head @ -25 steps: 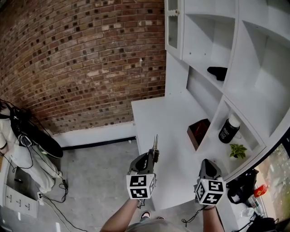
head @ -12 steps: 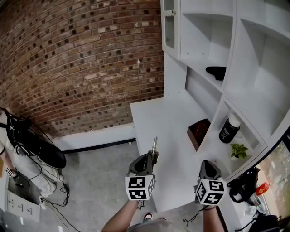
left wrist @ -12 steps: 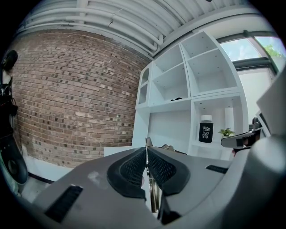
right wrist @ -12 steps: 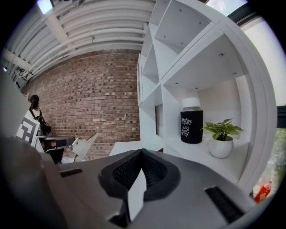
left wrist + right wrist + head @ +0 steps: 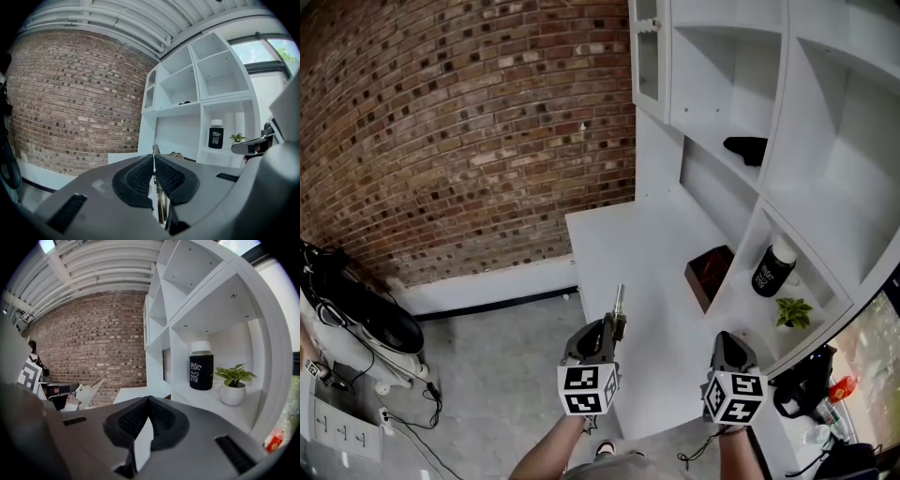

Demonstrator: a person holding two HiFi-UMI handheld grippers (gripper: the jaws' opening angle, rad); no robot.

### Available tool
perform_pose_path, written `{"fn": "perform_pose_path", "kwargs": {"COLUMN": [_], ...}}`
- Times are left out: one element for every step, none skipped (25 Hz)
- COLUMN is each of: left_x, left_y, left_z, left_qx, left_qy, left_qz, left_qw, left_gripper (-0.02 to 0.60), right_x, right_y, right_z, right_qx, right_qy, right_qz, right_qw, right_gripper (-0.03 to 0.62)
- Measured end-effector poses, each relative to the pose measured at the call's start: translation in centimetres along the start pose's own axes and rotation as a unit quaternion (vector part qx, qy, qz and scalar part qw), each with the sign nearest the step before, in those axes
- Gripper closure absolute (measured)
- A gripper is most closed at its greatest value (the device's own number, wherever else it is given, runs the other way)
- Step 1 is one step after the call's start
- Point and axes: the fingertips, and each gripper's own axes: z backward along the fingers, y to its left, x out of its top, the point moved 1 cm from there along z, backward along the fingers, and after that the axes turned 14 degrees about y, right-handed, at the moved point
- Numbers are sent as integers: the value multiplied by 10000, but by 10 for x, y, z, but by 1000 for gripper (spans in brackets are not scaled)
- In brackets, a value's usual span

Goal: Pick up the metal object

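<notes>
L tongs (image 5: 617, 324) are clamped tight on the metal object (image 5: 620, 298), a thin flat strip w/ a brassy look. The pads pinch its rear end, no gap betw. them in the left gripper view. Strip's long axis runs straight out along the tongs, tip pointing fwd above the near-left part of the worktop (image 5: 623, 234), and it looks lifted clear of that worktop, not resting on it. R tongs (image 5: 725, 337) hang over the worktop's near-right part, pads pressed together. A white tab (image 5: 143, 446) shows at their seam in the right gripper view; can't tell if it's gripped or part of the tool. So the object sits in line w/ the L tongs and well apart from the R ones: L hand is the one that counts. Pick-up looks done; next move calls for a firm squeeze, since so thin a strip could pivot or slip betw. the pads.
</notes>
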Motion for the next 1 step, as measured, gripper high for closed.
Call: {"fn": "perform_pose_path", "kwargs": {"left_x": [0], "left_y": [0], "left_z": [-1], "left_qx": [-3], "left_qy": [7], "left_qz": [-2], "left_qw": [10000], "left_gripper": [566], "right_x": [0], "right_y": [0], "right_z": [-1], "right_qx": [0], "right_qy": [3], "right_qz": [3], "right_qw": [10000], "right_gripper": [594]}}
